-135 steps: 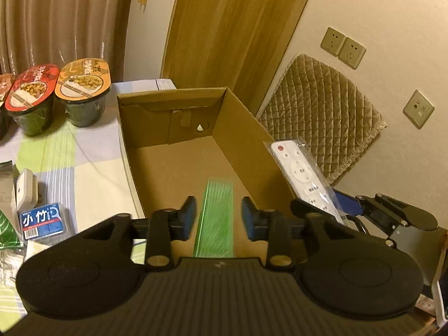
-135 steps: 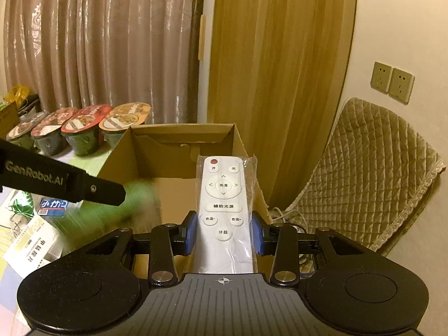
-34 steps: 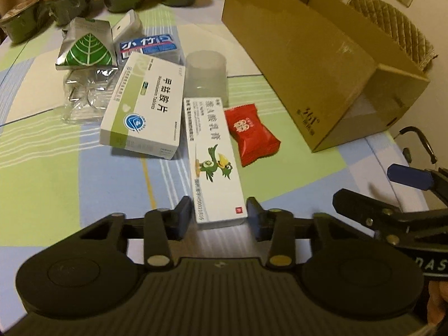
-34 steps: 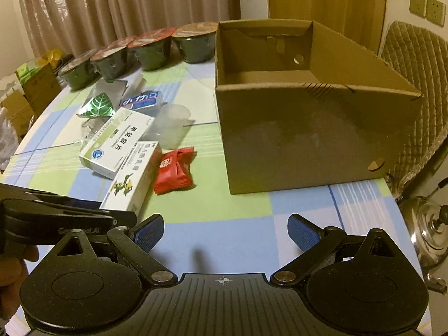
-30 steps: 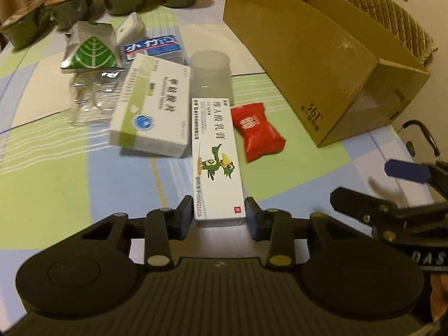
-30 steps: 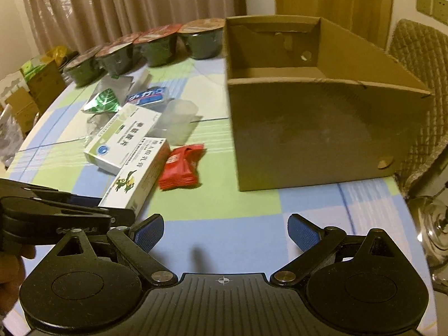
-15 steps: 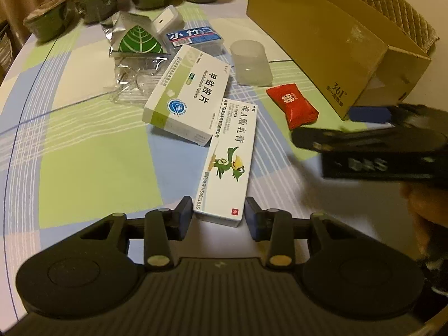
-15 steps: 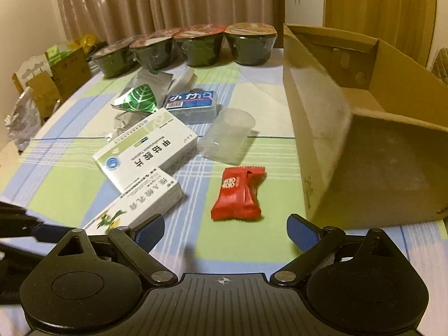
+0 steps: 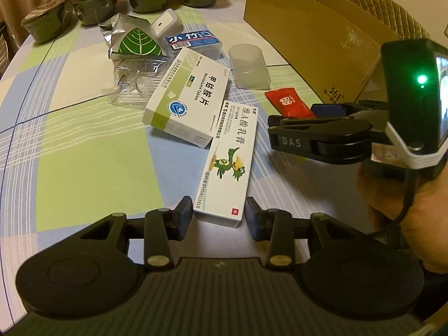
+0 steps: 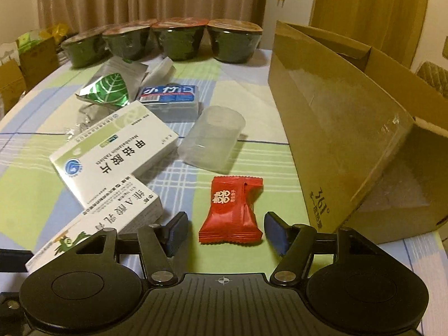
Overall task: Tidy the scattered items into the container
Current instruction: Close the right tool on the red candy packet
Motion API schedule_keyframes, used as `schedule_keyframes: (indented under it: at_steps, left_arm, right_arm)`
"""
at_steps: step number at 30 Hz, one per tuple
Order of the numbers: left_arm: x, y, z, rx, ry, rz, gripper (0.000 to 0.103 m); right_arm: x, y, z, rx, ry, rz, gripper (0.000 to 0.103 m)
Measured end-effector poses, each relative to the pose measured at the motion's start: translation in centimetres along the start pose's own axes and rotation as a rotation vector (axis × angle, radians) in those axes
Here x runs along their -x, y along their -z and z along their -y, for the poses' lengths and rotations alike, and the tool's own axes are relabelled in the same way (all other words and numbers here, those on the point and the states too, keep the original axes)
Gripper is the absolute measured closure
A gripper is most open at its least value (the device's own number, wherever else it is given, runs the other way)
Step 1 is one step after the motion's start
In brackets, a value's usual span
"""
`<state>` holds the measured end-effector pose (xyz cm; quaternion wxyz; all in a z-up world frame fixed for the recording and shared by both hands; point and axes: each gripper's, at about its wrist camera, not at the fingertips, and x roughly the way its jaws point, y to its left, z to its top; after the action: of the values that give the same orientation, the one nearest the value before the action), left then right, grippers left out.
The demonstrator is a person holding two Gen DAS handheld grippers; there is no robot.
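An open cardboard box (image 9: 308, 28) (image 10: 336, 112) stands on the right of the table. My left gripper (image 9: 219, 217) is open, its blue pads on either side of the near end of a long white carton with a green bird (image 9: 226, 162), with small gaps on both sides. My right gripper (image 10: 226, 232) is open and straddles a red candy packet (image 10: 232, 210) that lies flat on the cloth. In the left wrist view the right gripper (image 9: 322, 123) reaches in from the right, over the candy (image 9: 288, 102). The bird carton (image 10: 112, 218) lies just left of the right gripper.
A larger white-and-green medicine box (image 9: 190, 98) overlaps the carton's far end. Beyond lie a clear plastic cup on its side (image 10: 212, 137), a blue box (image 10: 168, 95), a silver leaf pouch (image 10: 106, 86) and clear packaging (image 9: 134, 84). Several noodle bowls (image 10: 179, 39) line the far edge.
The right gripper has come down and forward around the red candy, and its fingers stand closer together. The left gripper stays around the bird carton's near end.
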<state>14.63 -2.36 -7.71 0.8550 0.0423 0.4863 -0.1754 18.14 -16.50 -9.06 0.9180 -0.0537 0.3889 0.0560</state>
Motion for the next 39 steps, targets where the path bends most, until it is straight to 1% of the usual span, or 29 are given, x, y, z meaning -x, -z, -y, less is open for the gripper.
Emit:
schedule_keyframes:
  at_steps: [1, 5, 9, 13, 15, 21, 23, 24, 25, 28, 29, 33, 34, 35, 36, 39]
  left_arm:
    - [0.1, 0.0, 0.0, 0.0, 0.001, 0.002, 0.068]
    - [0.1, 0.0, 0.2, -0.008, 0.001, 0.012, 0.068]
    - [0.2, -0.2, 0.7, -0.018, 0.002, 0.021, 0.068]
    - [-0.1, -0.4, 1.0, -0.032, -0.002, 0.024, 0.065]
    - [-0.4, -0.7, 1.2, -0.038, -0.002, 0.02, 0.062]
    - [-1.8, -1.6, 1.7, -0.073, -0.018, 0.007, 0.062]
    - [-2.2, -1.9, 1.8, -0.073, -0.022, 0.005, 0.062]
    - [-2.4, -2.1, 1.7, -0.074, -0.026, 0.002, 0.062]
    - [-2.5, -2.2, 1.7, -0.076, -0.027, 0.0, 0.062]
    - [-2.8, -2.3, 1.8, -0.08, -0.033, -0.013, 0.064]
    - [-2.8, -2.3, 1.7, -0.077, -0.035, -0.016, 0.069]
    - [-2.5, -1.9, 1.7, -0.07, -0.031, -0.026, 0.069]
    - [-2.3, -1.7, 1.7, -0.066, -0.029, -0.03, 0.069]
    - [-2.1, -1.4, 1.7, -0.058, -0.028, -0.034, 0.069]
    - [-1.9, -1.2, 1.7, -0.051, -0.028, -0.037, 0.069]
    - [-1.4, -0.5, 1.8, -0.047, -0.032, -0.04, 0.069]
  right_arm:
    - [0.0, 0.0, 0.0, -0.005, -0.003, 0.003, 0.053]
    - [0.6, 0.3, 0.3, -0.014, -0.016, -0.018, 0.053]
    - [2.6, 1.4, 0.8, -0.009, -0.037, -0.045, 0.053]
    - [4.2, 3.0, 1.3, -0.002, -0.048, -0.073, 0.053]
    - [4.5, 3.4, 1.5, -0.004, -0.051, -0.077, 0.053]
    - [4.1, 3.1, 1.5, -0.002, -0.046, -0.069, 0.053]
    - [3.9, 3.0, 1.7, -0.006, -0.048, -0.066, 0.05]
    - [3.7, 2.9, 1.8, -0.009, -0.047, -0.067, 0.038]
    - [3.6, 2.9, 1.8, -0.014, -0.04, -0.067, 0.031]
    - [3.4, 2.9, 2.0, -0.017, -0.051, -0.069, 0.031]
    - [3.4, 2.9, 2.0, -0.017, -0.053, -0.069, 0.031]
    - [3.6, 3.0, 2.1, -0.02, -0.073, -0.075, 0.032]
    - [3.7, 3.0, 2.1, -0.02, -0.078, -0.076, 0.044]
    - [3.9, 3.0, 2.0, -0.012, -0.08, -0.073, 0.053]
    - [4.1, 3.0, 2.0, -0.007, -0.084, -0.077, 0.054]
    - [4.5, 3.2, 2.0, -0.01, -0.097, -0.092, 0.054]
